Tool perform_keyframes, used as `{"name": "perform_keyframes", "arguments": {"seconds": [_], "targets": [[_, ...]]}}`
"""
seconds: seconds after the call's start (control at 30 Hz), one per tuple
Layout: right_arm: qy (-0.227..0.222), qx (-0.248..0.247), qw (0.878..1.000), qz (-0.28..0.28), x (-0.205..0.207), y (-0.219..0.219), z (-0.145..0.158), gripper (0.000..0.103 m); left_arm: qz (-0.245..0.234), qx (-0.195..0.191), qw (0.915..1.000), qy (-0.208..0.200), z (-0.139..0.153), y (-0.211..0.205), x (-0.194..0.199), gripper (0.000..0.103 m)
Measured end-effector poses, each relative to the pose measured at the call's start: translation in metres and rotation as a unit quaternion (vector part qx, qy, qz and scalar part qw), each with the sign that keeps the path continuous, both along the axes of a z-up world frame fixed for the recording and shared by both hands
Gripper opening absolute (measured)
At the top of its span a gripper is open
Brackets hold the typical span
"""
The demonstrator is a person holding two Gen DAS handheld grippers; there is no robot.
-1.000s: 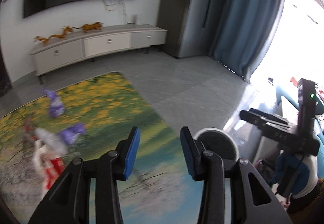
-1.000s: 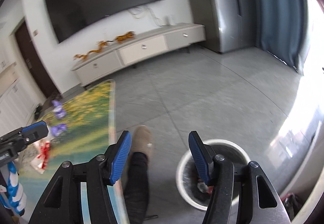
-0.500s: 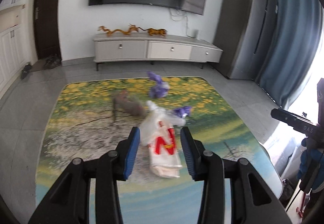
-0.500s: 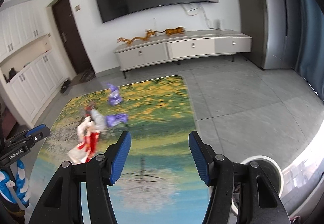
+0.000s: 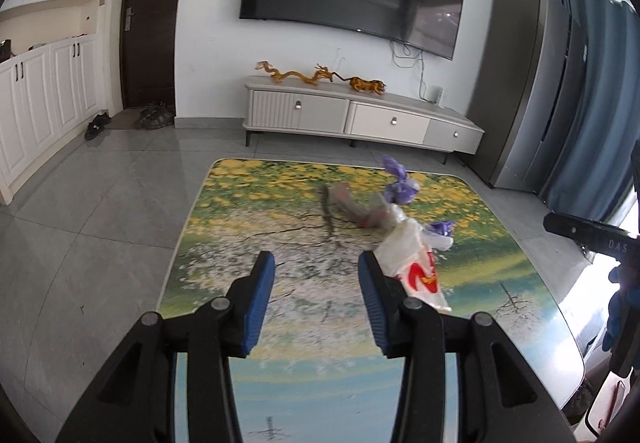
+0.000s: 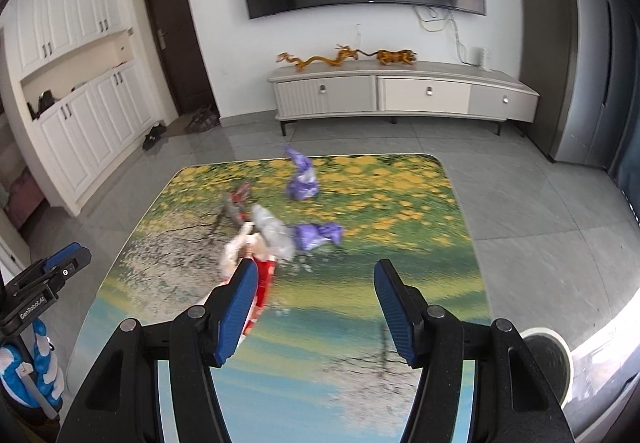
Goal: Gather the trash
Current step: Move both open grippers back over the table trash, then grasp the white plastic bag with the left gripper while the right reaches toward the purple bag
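Observation:
Trash lies on a table with a flower-landscape print (image 5: 280, 383): a white and red plastic bag (image 5: 416, 267), a grey crumpled wrapper (image 5: 352, 207), and two purple wrappers (image 6: 304, 183) (image 6: 320, 235). The white and red bag also shows in the right wrist view (image 6: 264, 275). My left gripper (image 5: 316, 295) is open and empty above the table, just left of the bag. My right gripper (image 6: 314, 303) is open and empty above the table, near side of the trash. A white trash bin (image 6: 548, 359) stands on the floor at the table's right.
A low TV cabinet (image 5: 360, 119) with golden figurines stands against the far wall under a large TV. White cupboards (image 5: 36, 99) line the left wall; a blue curtain (image 5: 592, 103) hangs at right. Grey tiled floor surrounds the table.
Both grippers swung left from the bin and floor to face the table. The trash now lies ahead of them; both stayed open and empty.

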State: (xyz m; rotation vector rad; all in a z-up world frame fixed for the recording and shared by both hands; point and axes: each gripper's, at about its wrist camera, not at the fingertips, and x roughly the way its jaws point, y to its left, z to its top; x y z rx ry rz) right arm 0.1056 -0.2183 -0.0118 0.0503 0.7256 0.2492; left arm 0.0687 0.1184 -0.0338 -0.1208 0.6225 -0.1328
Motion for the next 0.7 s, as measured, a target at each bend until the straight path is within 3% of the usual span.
{"name": "perform_keyframes", "arguments": {"seconds": [0.33,0.63,0.7], "targets": [[0.003,-0.019,0.999,0.042,0.007,0.051,0.001,0.059,0.02,-0.009,0.9998,0.001,-0.005,0.027,-0.01,0.042],[0.005,-0.014,0.999,0.046,0.01,0.056,-0.003,0.06,0.018,-0.01,0.9997,0.013,-0.009,0.028,-0.008,0.042],[0.006,-0.009,0.999,0.043,0.011,0.053,-0.005,0.06,0.016,-0.01,0.9997,0.016,-0.009,0.025,-0.007,0.047]]}}
